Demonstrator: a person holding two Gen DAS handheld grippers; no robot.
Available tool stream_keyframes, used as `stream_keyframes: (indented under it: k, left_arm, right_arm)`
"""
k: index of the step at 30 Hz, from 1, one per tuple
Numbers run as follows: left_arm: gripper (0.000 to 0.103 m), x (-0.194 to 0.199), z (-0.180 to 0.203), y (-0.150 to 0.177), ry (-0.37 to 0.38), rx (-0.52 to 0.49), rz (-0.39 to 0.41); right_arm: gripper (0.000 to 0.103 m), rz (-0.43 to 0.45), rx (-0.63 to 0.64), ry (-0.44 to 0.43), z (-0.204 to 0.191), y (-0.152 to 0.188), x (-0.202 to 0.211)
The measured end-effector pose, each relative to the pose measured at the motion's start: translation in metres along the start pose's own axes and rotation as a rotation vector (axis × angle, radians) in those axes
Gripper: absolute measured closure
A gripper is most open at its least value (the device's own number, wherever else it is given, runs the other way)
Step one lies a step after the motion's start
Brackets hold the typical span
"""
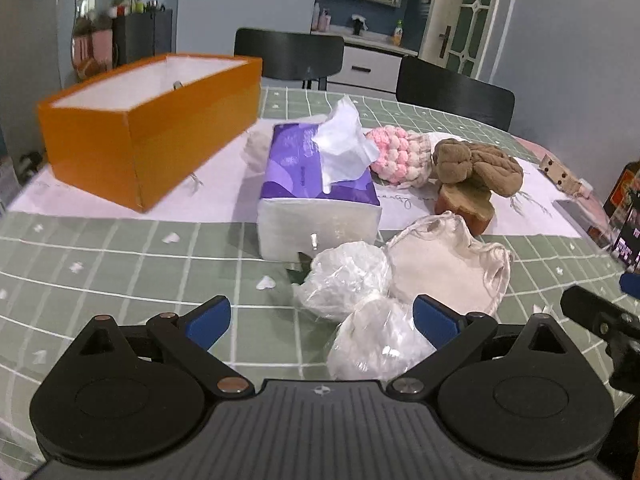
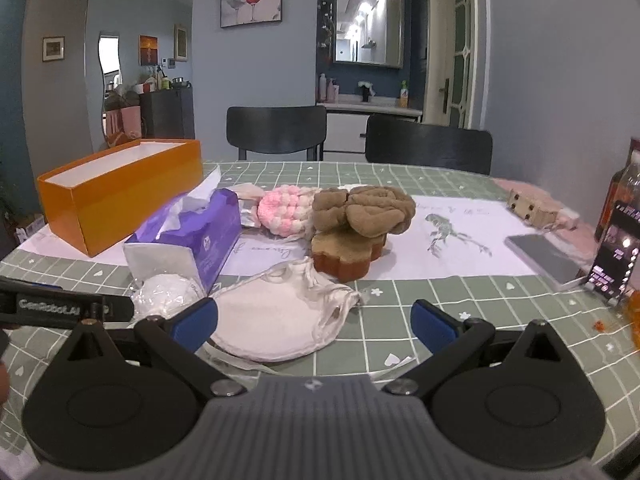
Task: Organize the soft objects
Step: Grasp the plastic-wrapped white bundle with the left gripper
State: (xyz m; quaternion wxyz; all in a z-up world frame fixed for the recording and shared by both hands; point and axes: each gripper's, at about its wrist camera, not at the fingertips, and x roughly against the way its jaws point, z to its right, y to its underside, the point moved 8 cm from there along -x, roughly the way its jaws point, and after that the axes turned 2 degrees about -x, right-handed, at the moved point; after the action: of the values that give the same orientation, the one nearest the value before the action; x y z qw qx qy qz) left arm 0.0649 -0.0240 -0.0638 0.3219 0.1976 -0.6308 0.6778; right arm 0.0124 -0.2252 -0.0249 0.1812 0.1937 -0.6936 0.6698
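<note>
An open orange box [image 1: 152, 136] [image 2: 120, 192] stands at the table's left. Right of it lies a purple tissue pack [image 1: 316, 184] [image 2: 192, 236], then a pink knitted piece [image 1: 396, 156] [image 2: 284, 210], a brown cloth bundle [image 1: 476, 168] [image 2: 368, 208] on an orange-brown sponge [image 1: 466, 204] [image 2: 348, 256]. A white cloth pouch [image 1: 448, 264] [image 2: 280, 316] and clear plastic bags [image 1: 352, 280] [image 2: 164, 292] lie nearest. My left gripper [image 1: 322, 322] is open over the plastic bags. My right gripper [image 2: 314, 320] is open, with the pouch between its fingers, not gripped.
Two black chairs [image 2: 276, 128] [image 2: 428, 148] stand behind the table with the green checked cloth [image 2: 460, 300]. At the right lie a grey phone-like slab [image 2: 544, 260], a beige block [image 2: 528, 208] and a dark bottle [image 2: 616, 240]. A white paper sheet [image 1: 216, 200] lies under the objects.
</note>
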Motion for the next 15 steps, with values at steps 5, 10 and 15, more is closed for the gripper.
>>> stream_keyframes:
  k: [5,10,15]
  left_arm:
    - [0.0,-0.03,0.0,0.001,0.03,0.046,-0.077]
    - [0.0,-0.049,0.006,-0.001,0.045,0.045,-0.099]
    - [0.0,-0.068,0.009,0.008,0.009,0.005,-0.172]
  right_arm:
    - [0.002,-0.016,-0.026,-0.017,0.011,-0.006,-0.016]
    - [0.002,-0.017,-0.042,-0.022,0.017,-0.013,-0.034]
    - [0.002,-0.025,-0.042,-0.026,0.018,-0.02,-0.05]
